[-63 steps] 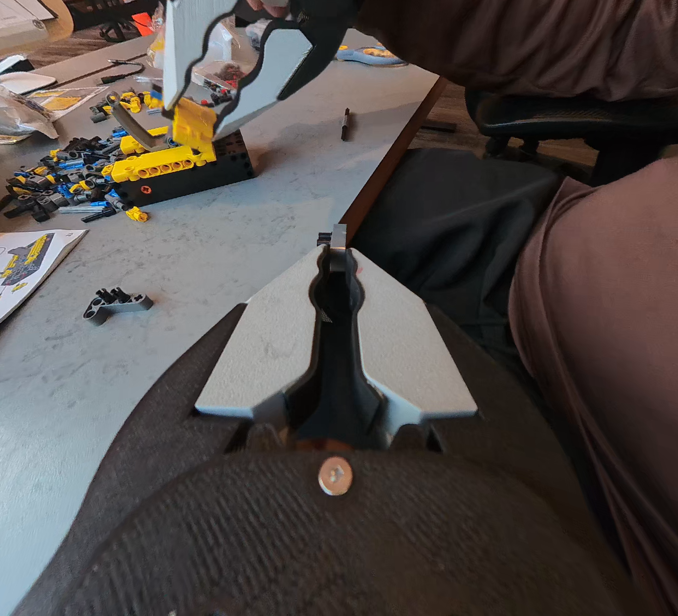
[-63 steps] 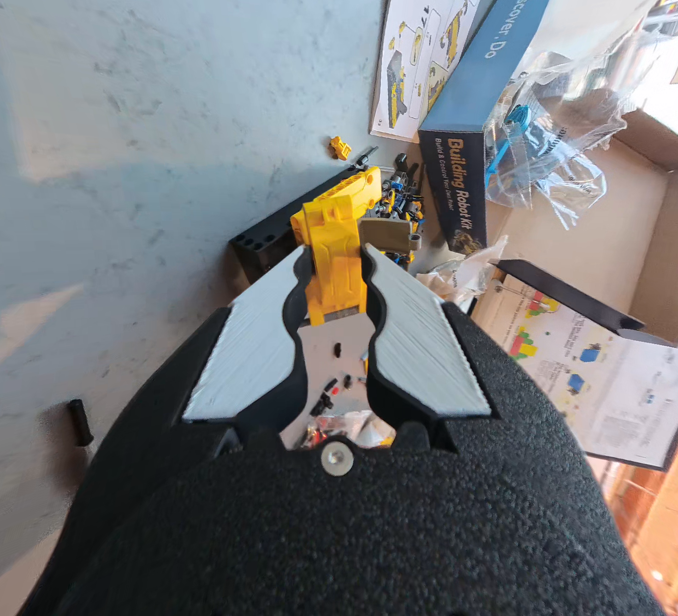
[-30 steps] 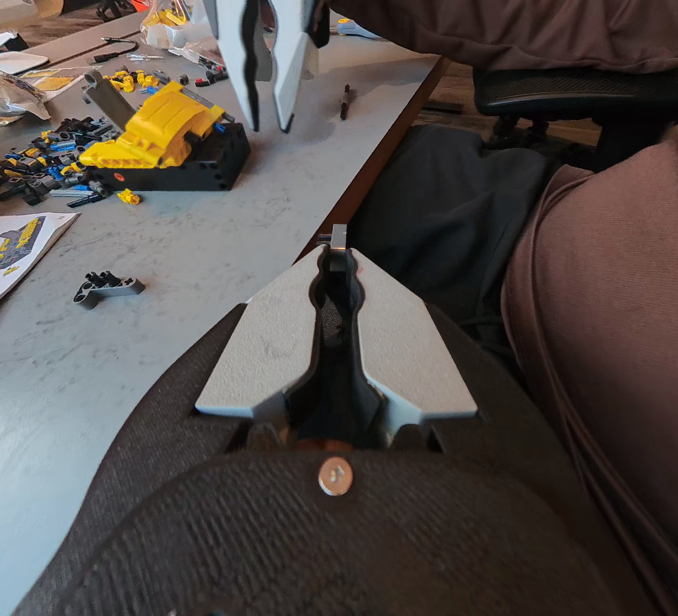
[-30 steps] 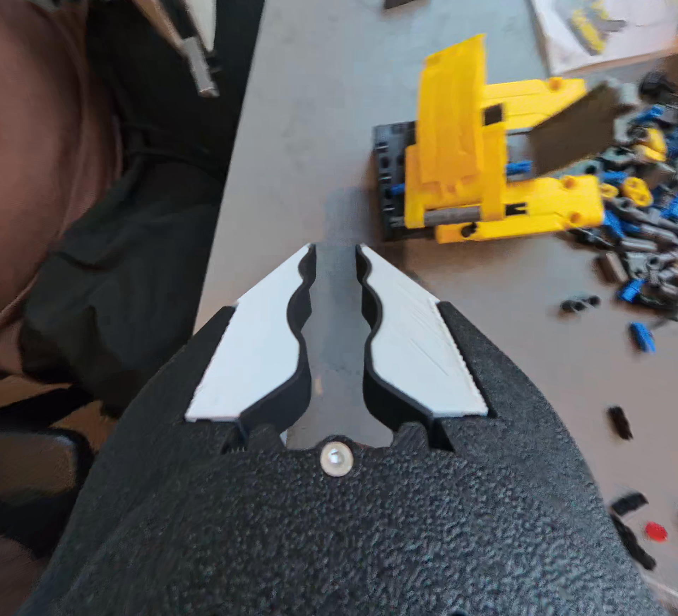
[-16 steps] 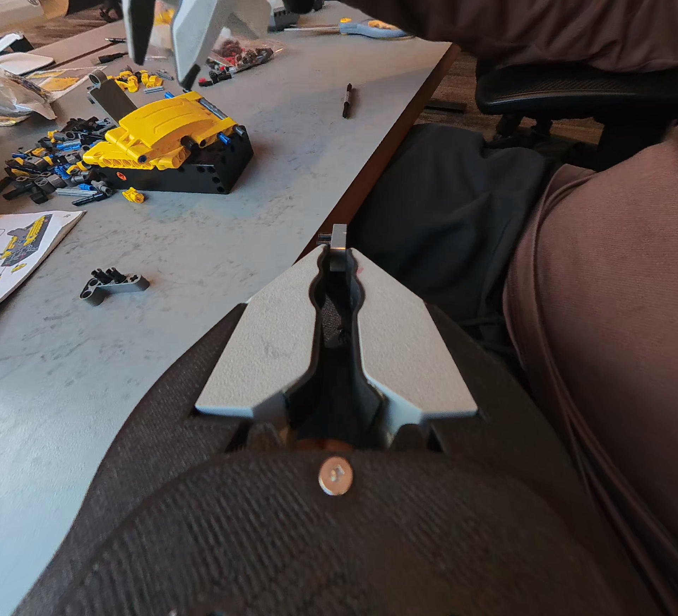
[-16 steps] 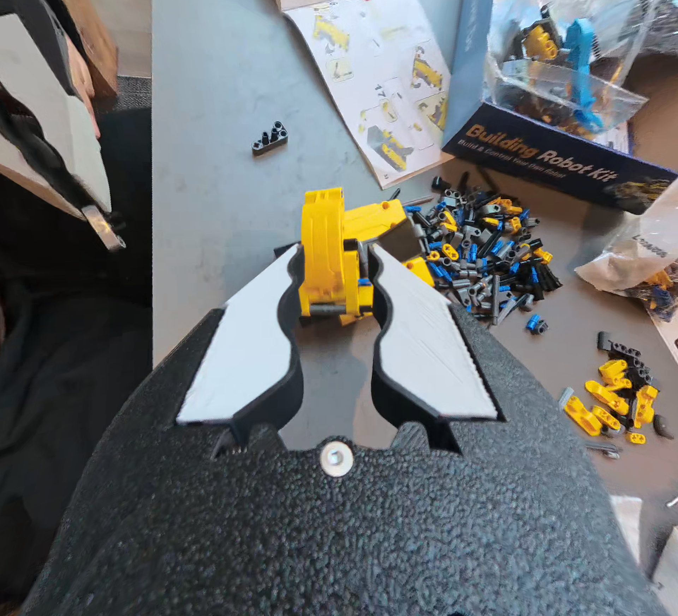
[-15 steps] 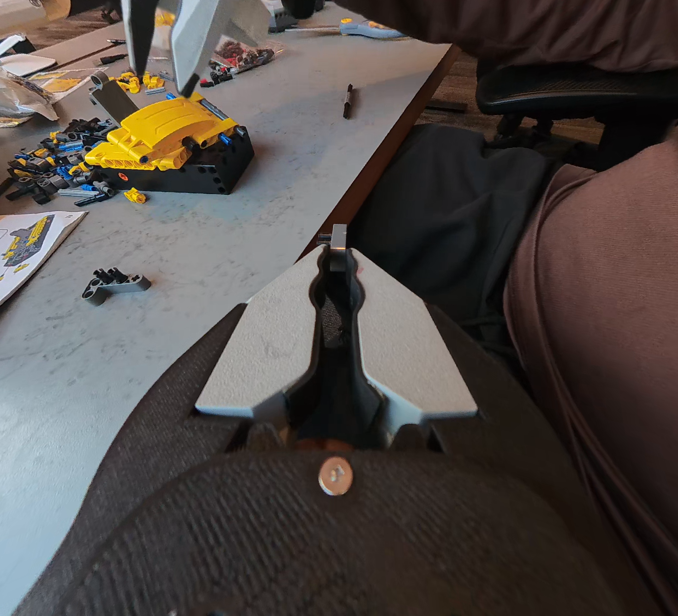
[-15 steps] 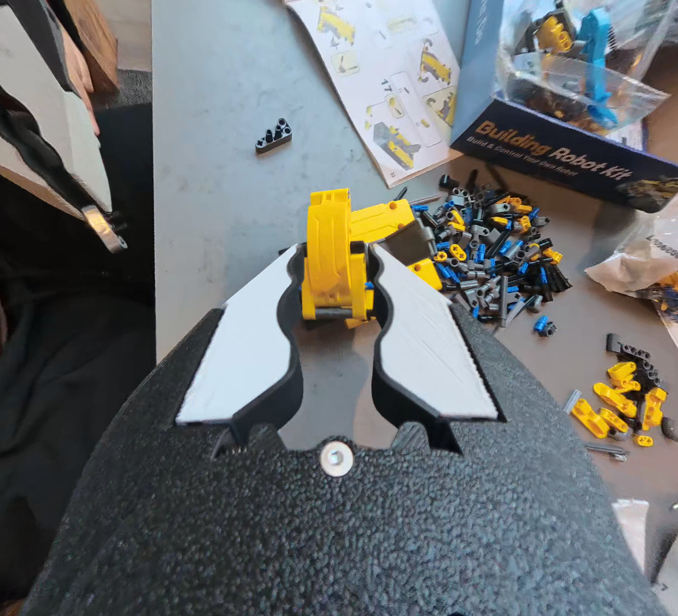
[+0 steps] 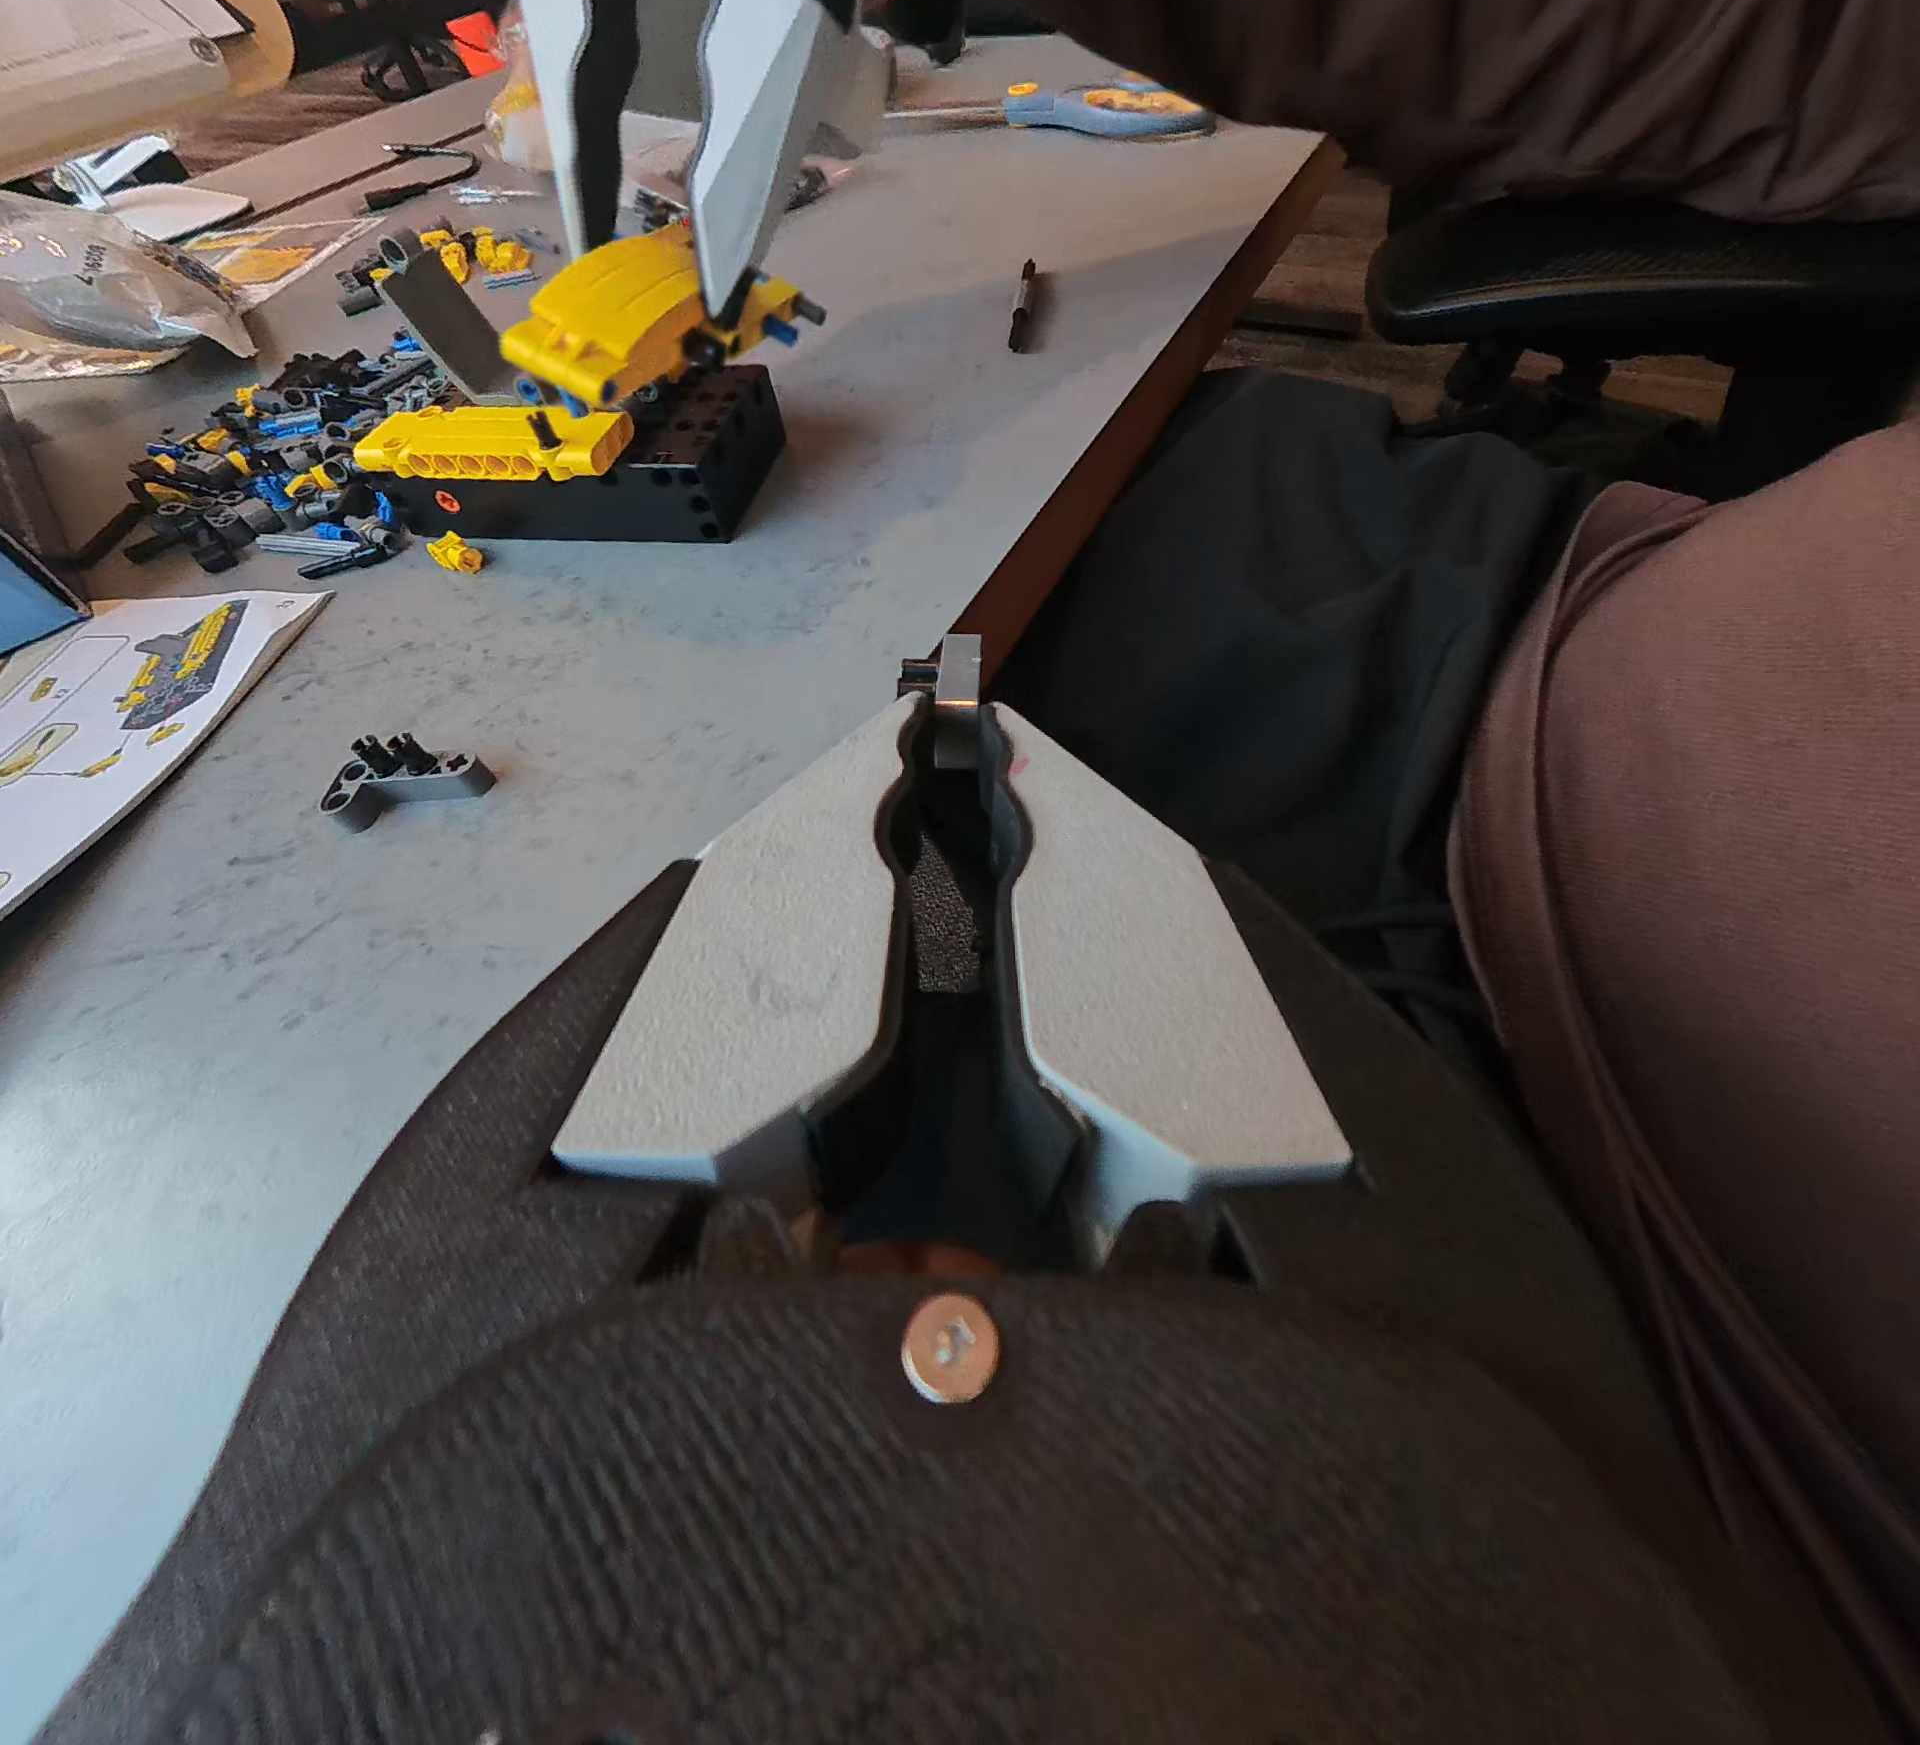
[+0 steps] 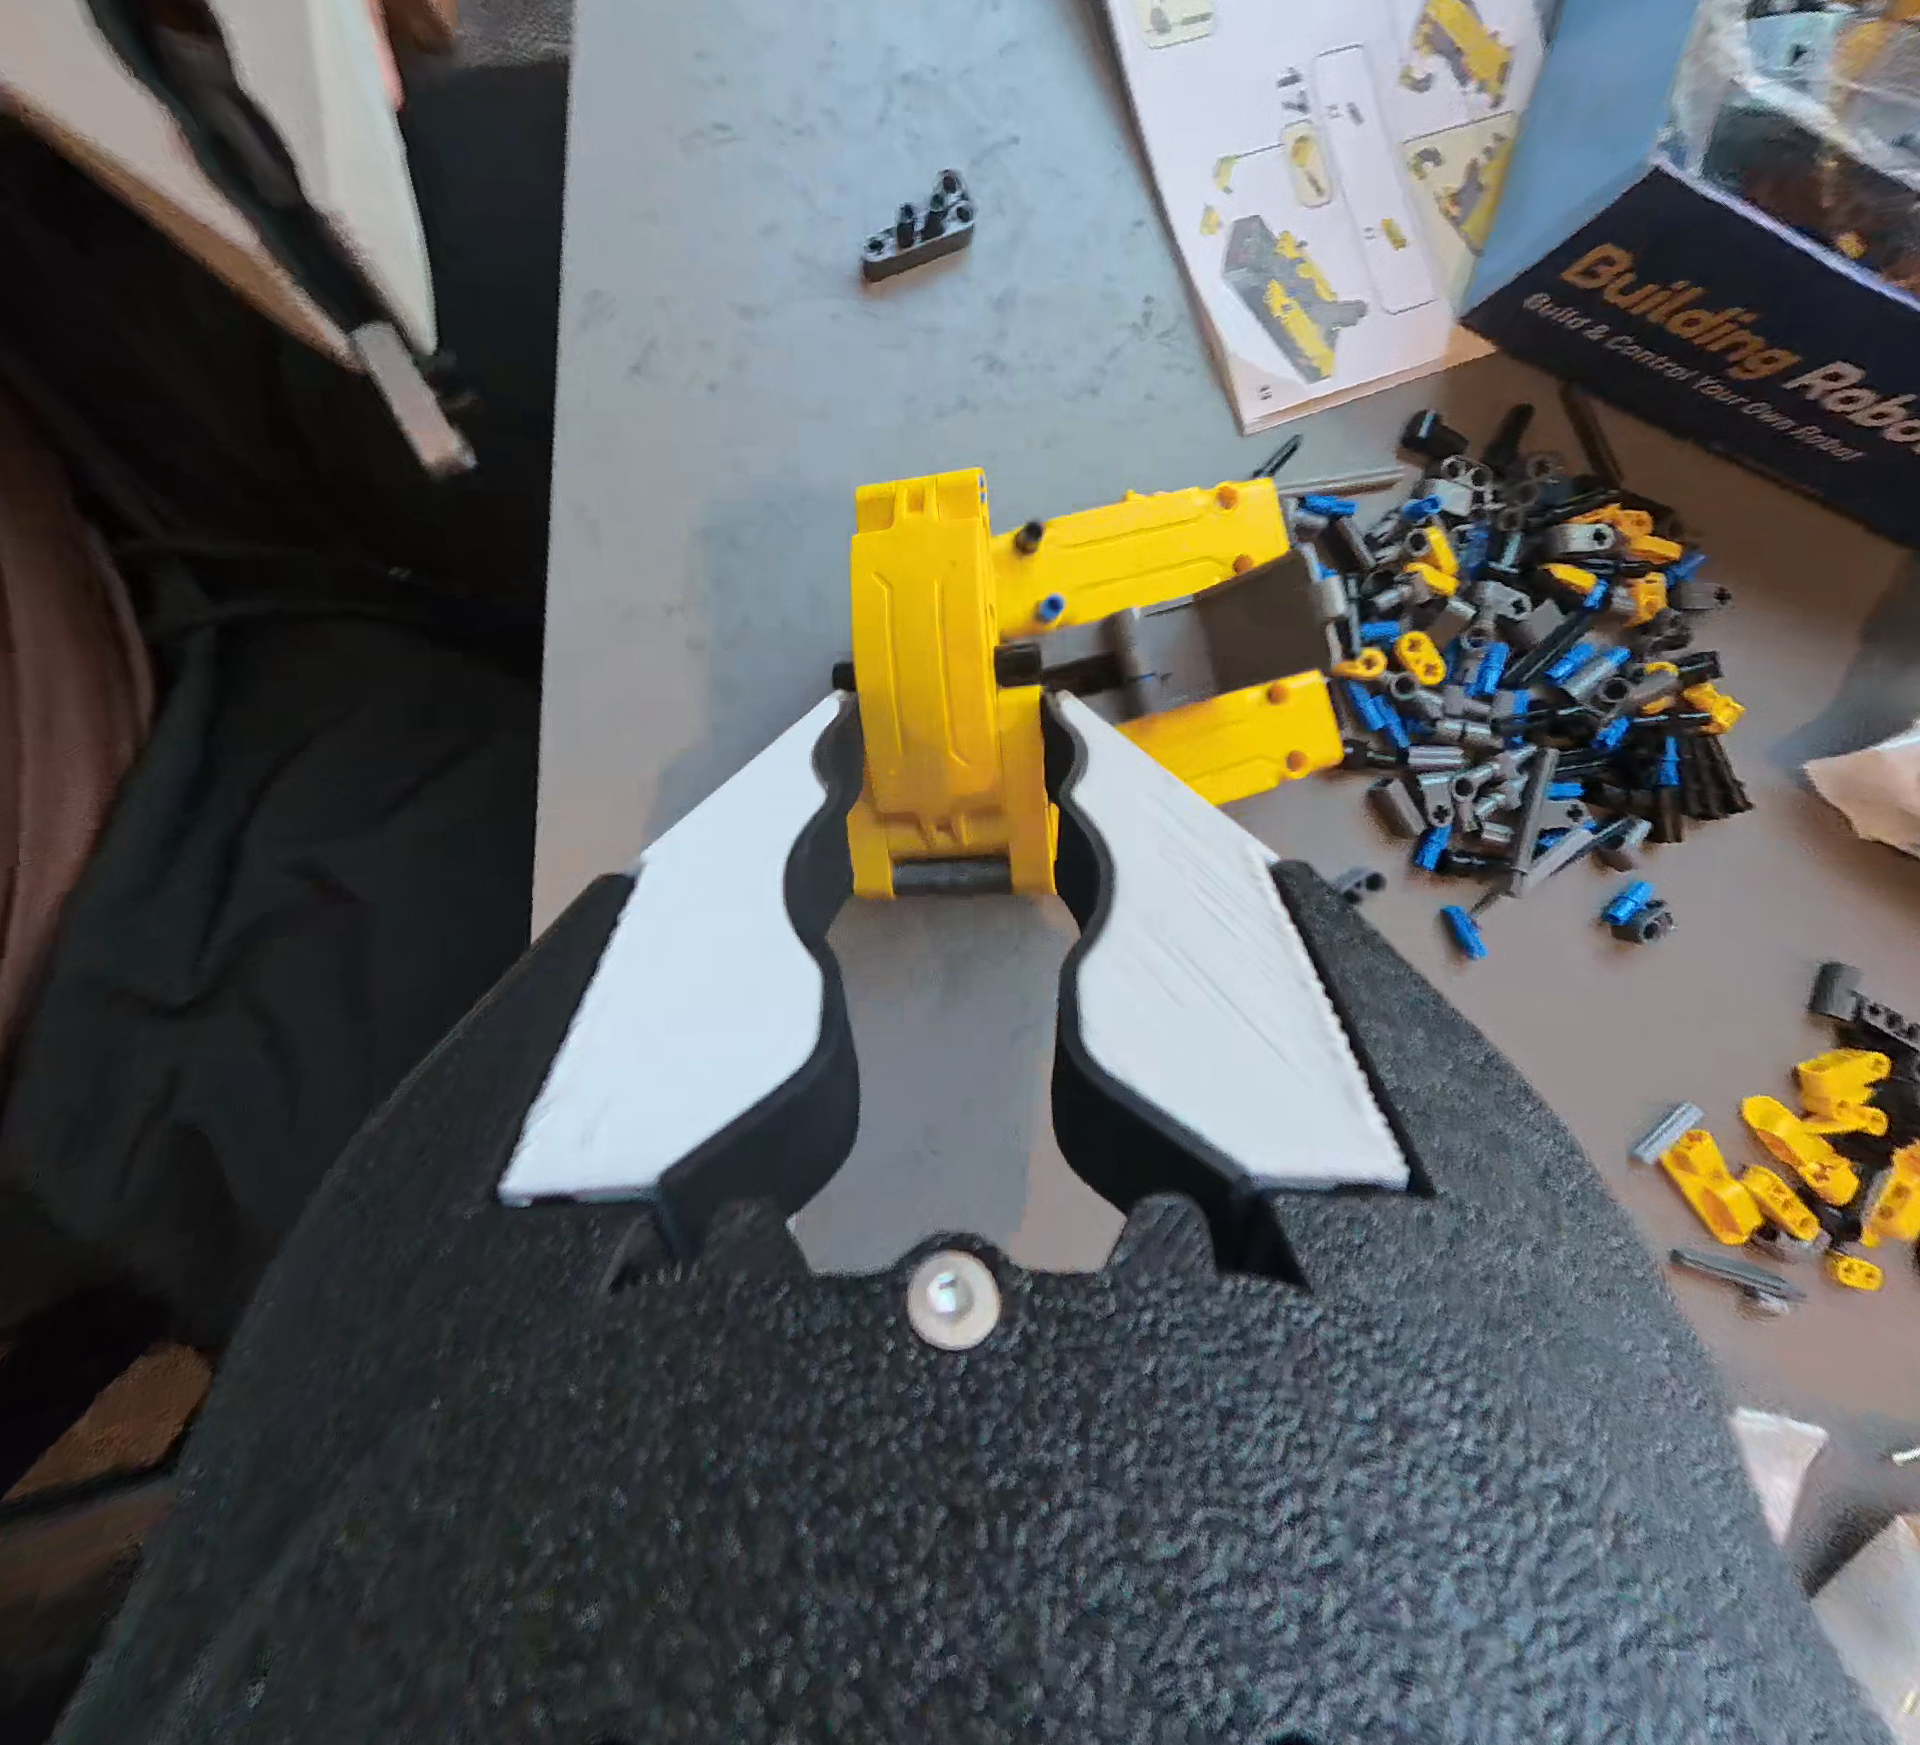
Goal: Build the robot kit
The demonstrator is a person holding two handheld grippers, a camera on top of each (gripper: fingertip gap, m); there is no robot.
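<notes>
1. Left wrist view: a grey mottled table (image 9: 644,864) with a brown edge on the right; past the edge sit an office chair (image 9: 1621,282) and a person's dark lap and maroon sleeve.
2. The left gripper (image 9: 951,708) hangs at the near table edge, its jaws pinched together on a small grey piece (image 9: 958,703) that sticks out past the tips.
3. Far left, the right gripper (image 9: 665,251) comes down from above, clamped on a yellow curved panel (image 9: 613,313) tilted up above a black block base (image 9: 665,469).
4. Loose parts (image 9: 270,469) lie left of the base; a grey angled beam (image 9: 410,773) and an instruction booklet (image 9: 114,708) lie nearer.
5. Right wrist view: same table (image 10: 748,137), seen from above.
6. The right gripper (image 10: 951,729) grips the yellow curved panel (image 10: 925,687) on both sides.
7. Right of it lies the heap of loose parts (image 10: 1507,677), with a blue box (image 10: 1704,282) and the instruction booklet (image 10: 1330,106) beyond.
8. The left gripper (image 10: 416,407) shows at far left, blurred.
</notes>
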